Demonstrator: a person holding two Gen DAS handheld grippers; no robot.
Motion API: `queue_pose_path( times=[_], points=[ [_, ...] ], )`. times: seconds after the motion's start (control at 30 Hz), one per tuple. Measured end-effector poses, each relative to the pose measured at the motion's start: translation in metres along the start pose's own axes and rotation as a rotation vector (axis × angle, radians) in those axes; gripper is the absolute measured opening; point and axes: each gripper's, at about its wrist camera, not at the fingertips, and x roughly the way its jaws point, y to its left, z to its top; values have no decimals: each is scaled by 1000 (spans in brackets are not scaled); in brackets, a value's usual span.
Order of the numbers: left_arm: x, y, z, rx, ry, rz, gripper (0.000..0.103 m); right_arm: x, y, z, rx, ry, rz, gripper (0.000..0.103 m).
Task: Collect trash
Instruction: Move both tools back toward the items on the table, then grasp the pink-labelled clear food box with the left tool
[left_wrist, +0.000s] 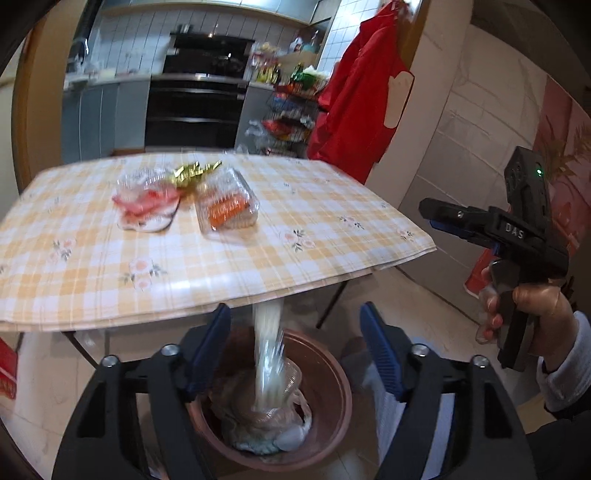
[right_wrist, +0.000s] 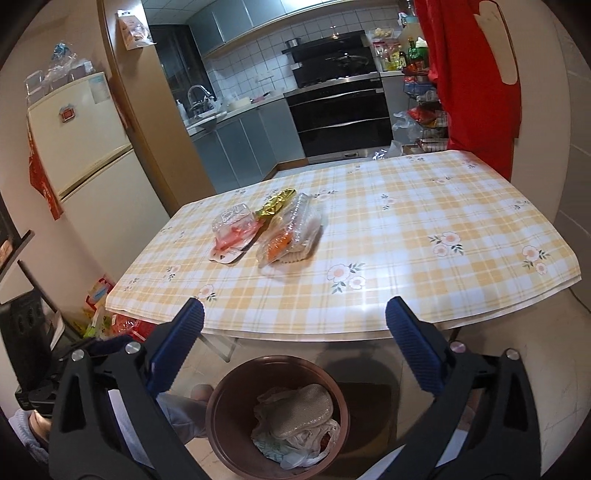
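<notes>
Both grippers wide open w/ nothing held, above the brown bin.
Left gripper (left_wrist: 295, 350) over bin (left_wrist: 334, 373); blurred clear plastic streak (left_wrist: 267, 354) between its fingers, above the bin's trash. Right gripper (right_wrist: 295, 354) also over it. On checked table (right_wrist: 424, 229): clear clamshell (right_wrist: 291, 232), red-printed wrapper (right_wrist: 234, 230), gold foil (right_wrist: 277, 201), close together.

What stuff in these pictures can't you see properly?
- Falling piece, left wrist view: motion blur hides what it is.
- Bin bottom, right wrist view: trash covers it.
- Table legs, both views: the tablecloth hides most.
- Clear packets: blurred, labels unreadable.
</notes>
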Motion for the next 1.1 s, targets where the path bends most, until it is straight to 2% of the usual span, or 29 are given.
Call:
queue_pose_path(
  times=[0.17,0.27,0.47,0.67,0.87,1.1],
  points=[
    [1,8,-2,-19,3,51,92,6,-8,-2,36,19,-12,97],
    [0,19,-1,-61,3,79,96,9,-11,-3,47,29,-29,97],
    [3,42,0,-127,19,145,97,16,-13,1,38,40,-38,97],
    [10,67,2,-230,32,146,97,33,-15,6,36,70,-42,97],
    [22,82,13,-249,46,174,97,55,-14,18,38,95,-35,97],
    [44,110,43,-245,60,214,97,88,-20,35,44,120,-33,97]
  ],
)
